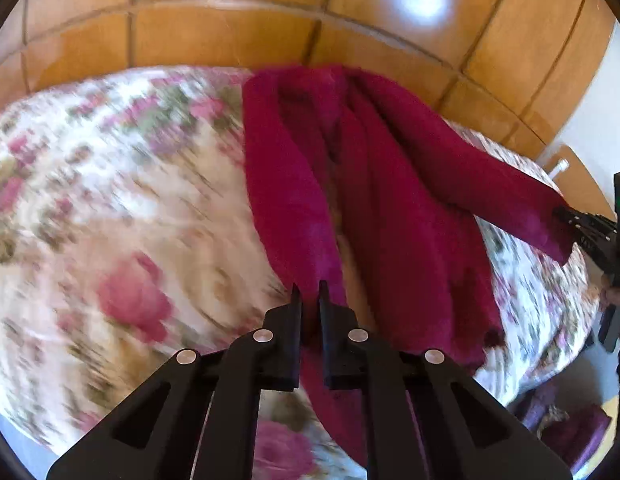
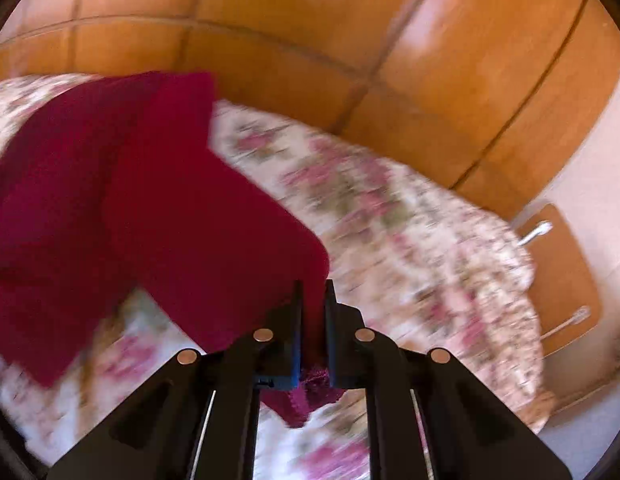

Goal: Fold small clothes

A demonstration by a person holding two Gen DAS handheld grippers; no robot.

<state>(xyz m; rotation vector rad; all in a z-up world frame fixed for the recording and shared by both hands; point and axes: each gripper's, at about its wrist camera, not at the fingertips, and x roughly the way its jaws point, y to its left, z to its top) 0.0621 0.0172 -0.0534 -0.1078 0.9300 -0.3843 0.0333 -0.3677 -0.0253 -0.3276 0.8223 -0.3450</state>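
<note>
Two grippers each pinch a part of one red garment (image 1: 373, 184) and hold it up over the bed (image 1: 122, 208). The left gripper (image 1: 310, 296) has its fingers nearly pressed together, with a strip of the cloth running between their tips and on ahead of them. The right gripper (image 2: 313, 296) likewise nips an end of the garment; a crumpled bit of hem pokes out behind the tips, under the fingers. In the left view the right gripper (image 1: 569, 220) shows off to the right of the fingers, with a long sleeve-like piece stretched toward it.

Ahead of both sets of fingers the cloth hangs in loose, twisted lengths, part of it draped on the floral cover, which shows through between the strips. Both views are blurred, so seams cannot be made out.

As I judge it, the folding has hardly begun: the garment is gripped but neither spread flat nor creased. Left to do: lay it smooth on the bed, then make every fold.
</note>
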